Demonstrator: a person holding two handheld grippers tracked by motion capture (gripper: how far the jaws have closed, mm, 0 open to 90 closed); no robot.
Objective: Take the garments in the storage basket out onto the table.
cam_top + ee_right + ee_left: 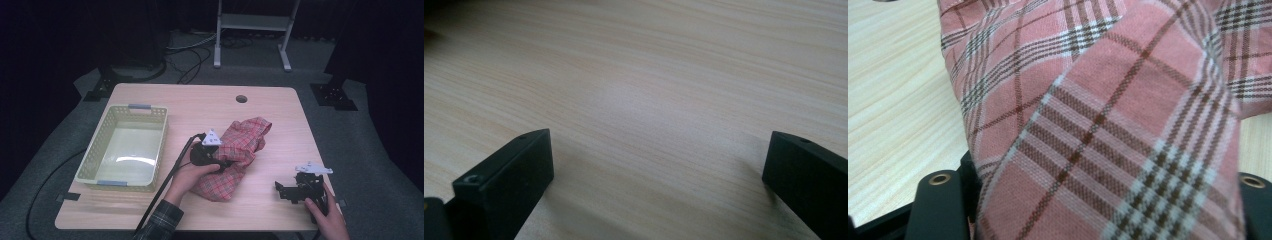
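Folding or stowing work barely begun, judging by the lie of things. Nearest, by the front right edge of the table (pixel 280 115): right gripper (pixel 282 191), jaws wide apart over bare wood, nothing between them, well apart from the cloth. Left of it, mid-table: left gripper (pixel 220 162) pushed into the near side of the plaid shirt (pixel 240 145), jaws apart with a band of pink checked fabric lying between them, no firm pinch to be seen. Shirt itself crumpled in a loose heap on the wood, neither spread flat nor folded, so probably all the real handling left to do. Farther left: pale plastic basket (pixel 161 150), nothing in it, just beside the left arm. Beyond, a cable hole (pixel 241 98) near the far edge. No brand, label or legible writing anywhere.
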